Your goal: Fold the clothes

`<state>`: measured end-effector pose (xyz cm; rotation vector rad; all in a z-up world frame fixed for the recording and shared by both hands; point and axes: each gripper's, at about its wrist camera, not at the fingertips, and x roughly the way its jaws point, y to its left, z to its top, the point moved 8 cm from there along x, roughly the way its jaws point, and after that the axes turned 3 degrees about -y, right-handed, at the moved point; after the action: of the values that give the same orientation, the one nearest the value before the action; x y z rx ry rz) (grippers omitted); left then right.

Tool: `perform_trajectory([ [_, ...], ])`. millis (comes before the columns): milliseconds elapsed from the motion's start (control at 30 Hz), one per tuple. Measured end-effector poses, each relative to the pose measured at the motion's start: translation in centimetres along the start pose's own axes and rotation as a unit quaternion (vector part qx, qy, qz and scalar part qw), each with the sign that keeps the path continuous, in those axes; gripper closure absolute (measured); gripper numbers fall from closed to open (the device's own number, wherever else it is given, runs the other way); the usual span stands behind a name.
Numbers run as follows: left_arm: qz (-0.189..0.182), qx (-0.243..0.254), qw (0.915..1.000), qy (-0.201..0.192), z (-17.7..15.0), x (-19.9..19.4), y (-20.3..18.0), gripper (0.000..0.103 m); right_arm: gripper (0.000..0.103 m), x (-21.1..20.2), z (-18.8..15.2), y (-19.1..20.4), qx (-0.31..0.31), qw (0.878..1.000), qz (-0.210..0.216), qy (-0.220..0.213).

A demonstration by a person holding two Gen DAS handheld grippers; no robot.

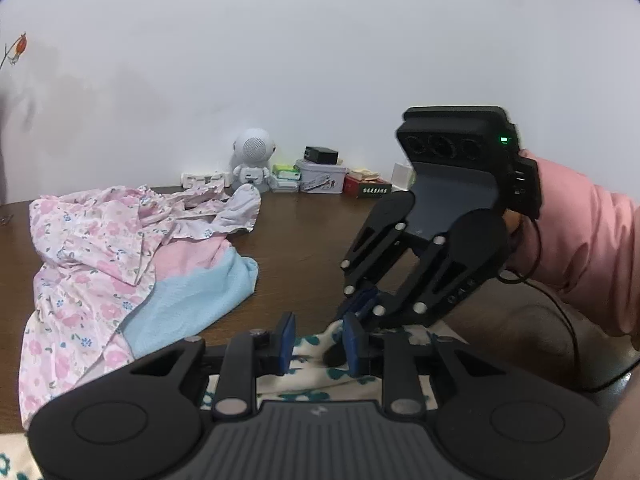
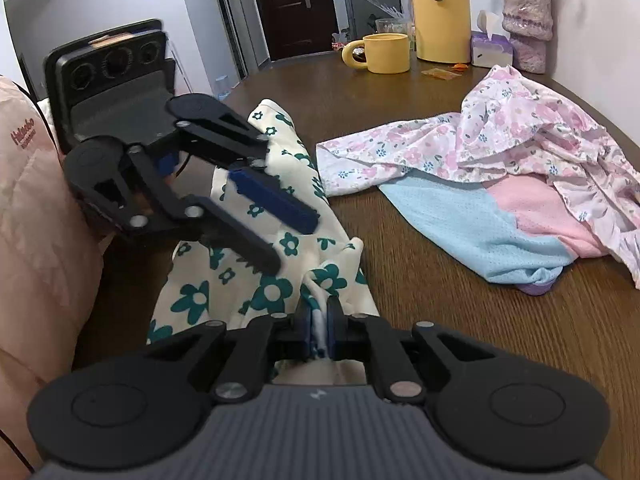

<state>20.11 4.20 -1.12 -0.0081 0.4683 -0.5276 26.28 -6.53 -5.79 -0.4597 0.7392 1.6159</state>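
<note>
Our right gripper has its jaws clenched on a pinch of the cream cotton garment with teal flowers; our left gripper stands released just above it. We judge it light, limp and prone to sagging, best gripped along an edge.

The purple cloth is mostly hidden under the blue-and-pink garment.

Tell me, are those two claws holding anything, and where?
The right gripper is shut on a bunched fold of the cream garment with green flowers. The left gripper is open above the same cloth, gripping nothing.
</note>
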Motion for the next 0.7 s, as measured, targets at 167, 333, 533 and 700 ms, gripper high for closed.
perform_trajectory([
  [167, -0.004, -0.011, 0.9989, 0.046, -0.8, 2.4, 1.1, 0.080, 0.082, -0.4, -0.3, 0.2, 0.005, 1.000, -0.029, -0.011],
  [333, -0.003, -0.017, 0.9982, 0.058, -1.6, 2.9, 1.5, 0.080, 0.041, -3.8, -1.5, 0.3, 0.062, 0.990, -0.105, -0.064],
  [533, 0.008, -0.027, 0.9981, 0.054, -2.0, 3.1, 1.8, 0.079, 0.024, -8.6, -3.8, 3.1, 0.211, 0.945, -0.164, -0.188],
  [700, 0.017, -0.034, 0.9980, 0.049, -1.9, 3.0, 1.7, 0.079, 0.065, -8.3, -4.4, 6.6, 0.208, 0.927, -0.231, -0.210],
])
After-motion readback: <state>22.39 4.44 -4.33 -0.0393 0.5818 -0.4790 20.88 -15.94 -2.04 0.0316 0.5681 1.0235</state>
